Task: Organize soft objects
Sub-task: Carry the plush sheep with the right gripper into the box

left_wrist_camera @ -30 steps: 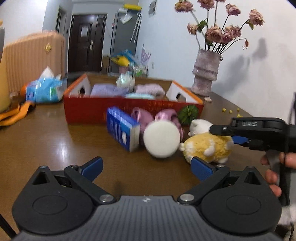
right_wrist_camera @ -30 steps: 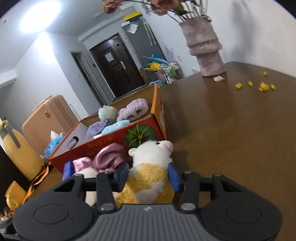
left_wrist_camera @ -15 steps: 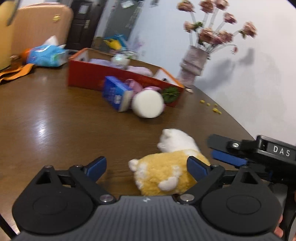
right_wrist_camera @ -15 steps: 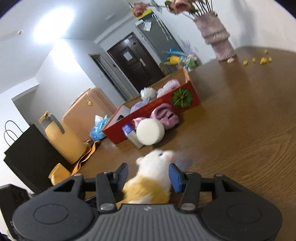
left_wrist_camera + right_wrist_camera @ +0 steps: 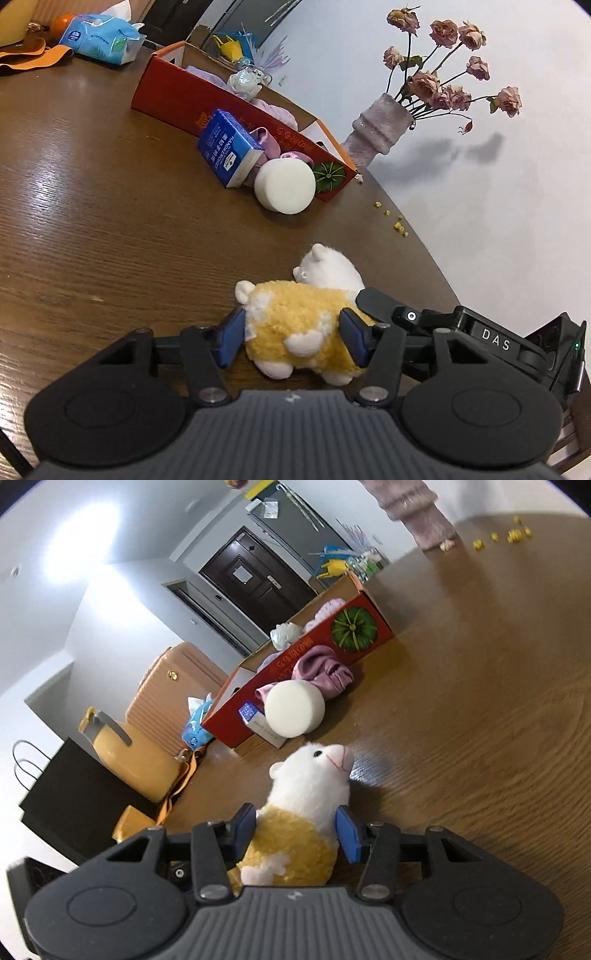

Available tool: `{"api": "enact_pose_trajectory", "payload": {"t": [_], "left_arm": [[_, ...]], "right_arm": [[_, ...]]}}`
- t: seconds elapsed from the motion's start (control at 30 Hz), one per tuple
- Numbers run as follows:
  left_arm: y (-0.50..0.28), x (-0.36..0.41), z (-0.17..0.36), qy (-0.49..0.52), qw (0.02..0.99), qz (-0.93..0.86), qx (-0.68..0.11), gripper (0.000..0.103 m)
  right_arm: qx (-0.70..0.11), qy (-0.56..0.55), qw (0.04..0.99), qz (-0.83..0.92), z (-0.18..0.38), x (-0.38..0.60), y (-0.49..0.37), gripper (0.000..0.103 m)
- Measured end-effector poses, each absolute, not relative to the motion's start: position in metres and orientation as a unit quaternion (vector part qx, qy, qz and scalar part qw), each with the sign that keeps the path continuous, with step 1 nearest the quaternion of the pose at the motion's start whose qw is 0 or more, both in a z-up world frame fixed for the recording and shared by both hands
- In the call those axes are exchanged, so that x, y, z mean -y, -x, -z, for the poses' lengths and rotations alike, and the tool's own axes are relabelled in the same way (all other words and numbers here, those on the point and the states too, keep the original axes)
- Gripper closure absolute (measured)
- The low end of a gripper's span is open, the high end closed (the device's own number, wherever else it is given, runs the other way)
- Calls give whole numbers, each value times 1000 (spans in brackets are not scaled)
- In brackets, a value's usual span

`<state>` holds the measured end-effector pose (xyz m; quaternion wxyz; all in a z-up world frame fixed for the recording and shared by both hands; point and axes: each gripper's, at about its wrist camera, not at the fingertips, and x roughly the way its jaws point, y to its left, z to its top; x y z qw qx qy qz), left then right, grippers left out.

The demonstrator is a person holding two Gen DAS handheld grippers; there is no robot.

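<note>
A yellow and white plush animal [image 5: 299,317] is held above the wooden table [image 5: 92,229]. My left gripper [image 5: 293,338] is shut on its yellow rear body. My right gripper [image 5: 297,830] is shut on its body just behind the white head [image 5: 314,768]; its black frame [image 5: 461,332] comes in from the right in the left wrist view. Farther off lie a white round sponge [image 5: 286,186], a blue tissue pack [image 5: 229,147] and a pink cloth [image 5: 321,666], all against a red cardboard box [image 5: 177,99] that holds several soft items.
A vase of dried roses [image 5: 380,125] stands behind the box near the wall. Yellow crumbs [image 5: 391,218] lie on the table. A blue wipes packet [image 5: 99,37] lies far left. A suitcase [image 5: 173,694], a yellow jug [image 5: 125,757] and a black bag [image 5: 66,801] stand beyond the table.
The right gripper carried the plush away from the box toward the near table edge. The left gripper, open before, moved in and closed on the plush's rear.
</note>
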<state>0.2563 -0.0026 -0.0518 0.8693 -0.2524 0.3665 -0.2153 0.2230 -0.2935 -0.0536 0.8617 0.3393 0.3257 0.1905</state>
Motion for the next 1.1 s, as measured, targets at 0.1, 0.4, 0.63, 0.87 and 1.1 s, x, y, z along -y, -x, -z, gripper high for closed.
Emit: {"api": "enact_pose_trajectory", "payload": {"t": [0.1, 0.4, 0.63, 0.87, 1.1], "left_arm": [[-255, 3, 51, 252, 870, 215, -365, 48], [-275, 9, 21, 244, 882, 238, -326, 50], [-365, 24, -29, 256, 894, 258, -262, 51], [-470, 40, -32, 245, 902, 239, -263, 51], [-533, 48, 10, 234, 895, 203, -321, 50]], "right_arm": [[-326, -348, 858, -192, 54, 292, -224, 60], [-298, -341, 868, -203, 28, 301, -238, 62], [-248, -316, 891, -212, -36, 321, -319, 63], [-275, -312, 885, -208, -49, 330, -437, 63], [-346, -286, 875, -183, -9, 324, -523, 74]]}}
